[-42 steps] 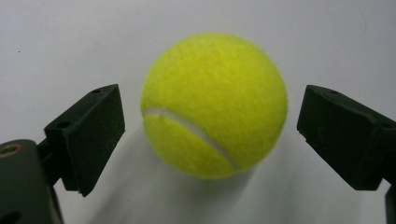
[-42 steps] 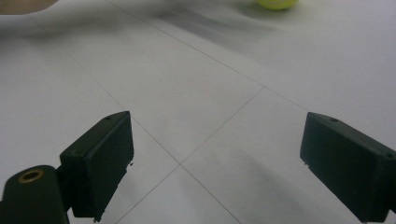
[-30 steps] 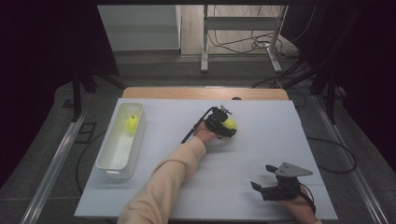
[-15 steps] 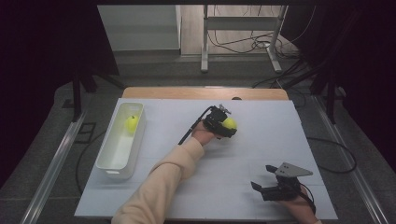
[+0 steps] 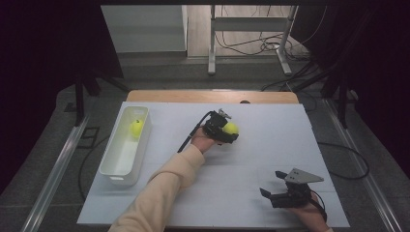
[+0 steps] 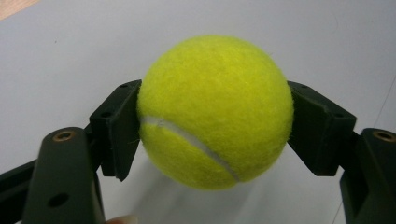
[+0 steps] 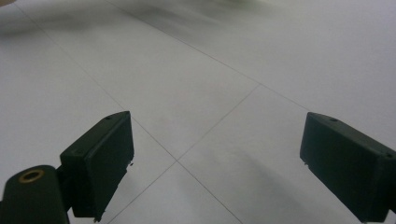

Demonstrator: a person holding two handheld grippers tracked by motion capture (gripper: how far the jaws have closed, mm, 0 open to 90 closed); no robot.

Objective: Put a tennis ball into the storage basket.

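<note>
High view: left claw [image 5: 226,130] out over the middle of the white desk [image 5: 270,145], pinching a yellow tennis ball [image 5: 230,128]. Left gripper view, close up: same tennis ball [image 6: 215,112] squeezed between both black pads, felt pressed in at each side, a soft shadow on the desk beneath — probably lifted just clear, though hard to say for certain. Off to the left, a white bin [image 5: 112,166] holding a second yellow ball [image 5: 136,128] near its far end. Right claw [image 5: 276,195] parked at the near right corner, jaws spread, nothing between them — bare desk [image 7: 196,93] ahead in the right gripper view. Step in hand, by the look of it: pick made, carry starting. Next move likely calls for a steady squeeze, a lift over the bin's rim, and a release beside the other ball.
</note>
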